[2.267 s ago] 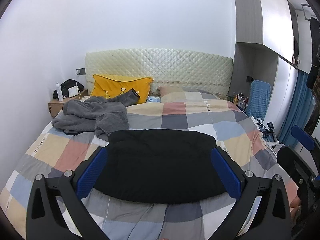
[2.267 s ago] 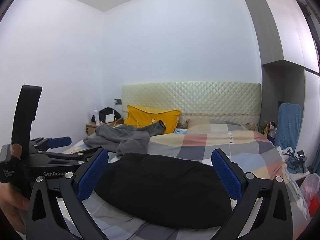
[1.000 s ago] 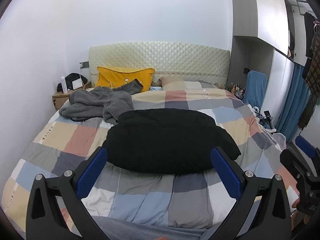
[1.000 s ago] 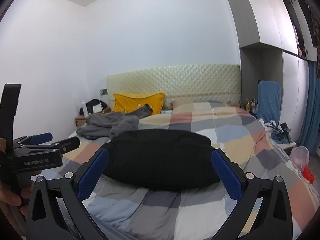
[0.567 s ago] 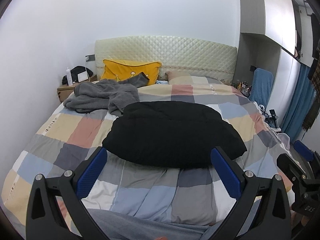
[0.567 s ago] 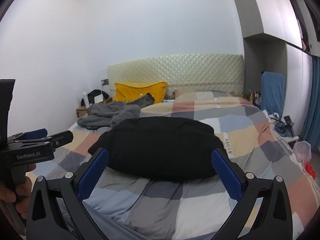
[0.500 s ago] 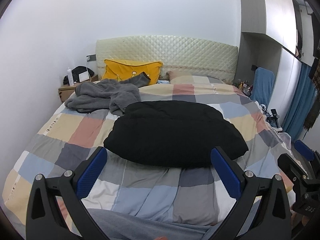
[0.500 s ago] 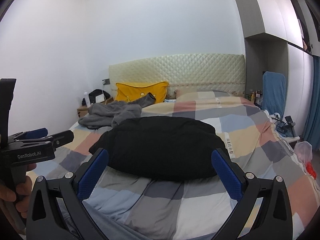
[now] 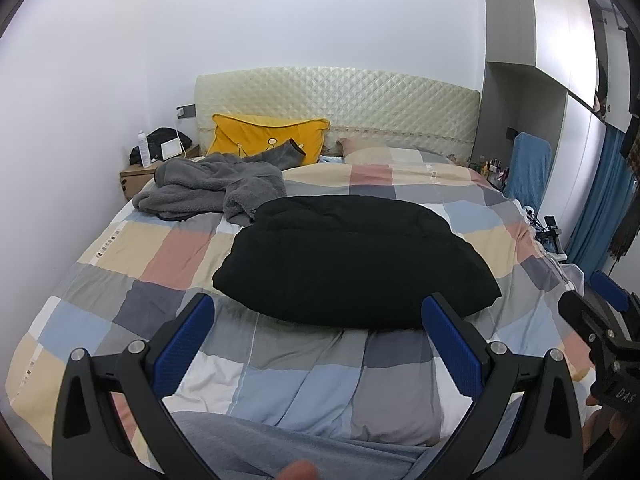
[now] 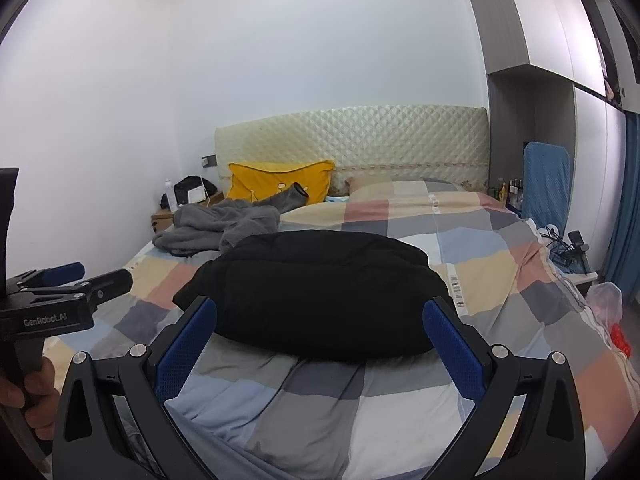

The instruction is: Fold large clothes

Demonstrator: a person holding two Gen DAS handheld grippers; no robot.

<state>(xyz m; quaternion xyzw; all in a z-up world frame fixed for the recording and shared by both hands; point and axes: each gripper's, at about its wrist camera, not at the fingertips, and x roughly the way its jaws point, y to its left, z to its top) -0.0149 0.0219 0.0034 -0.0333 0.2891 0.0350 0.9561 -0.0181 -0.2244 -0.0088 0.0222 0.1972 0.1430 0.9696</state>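
A folded black padded garment (image 9: 352, 260) (image 10: 316, 292) lies as a thick bundle in the middle of the checked bedcover (image 9: 168, 248) (image 10: 480, 264). Behind it to the left a grey fleece garment (image 9: 212, 188) (image 10: 220, 224) lies crumpled near the pillows. My left gripper (image 9: 318, 324) hangs open above the bed's near end, short of the black bundle, with nothing between its blue pads. My right gripper (image 10: 320, 326) is open too and empty, just in front of the bundle. Each gripper shows at the edge of the other's view.
A yellow pillow (image 9: 268, 136) leans on the quilted headboard (image 9: 340, 108). A wooden nightstand (image 9: 138, 178) with a bottle stands at the back left. Wardrobes (image 9: 560, 60), a blue chair back (image 9: 528, 168) and a blue curtain (image 9: 600, 208) line the right side. A person's grey-clad leg (image 9: 288, 444) sits at the bottom.
Both grippers have pulled back and risen away from the black bundle, which now lies farther ahead; over the last half second they have barely moved. The clothes have stayed put.
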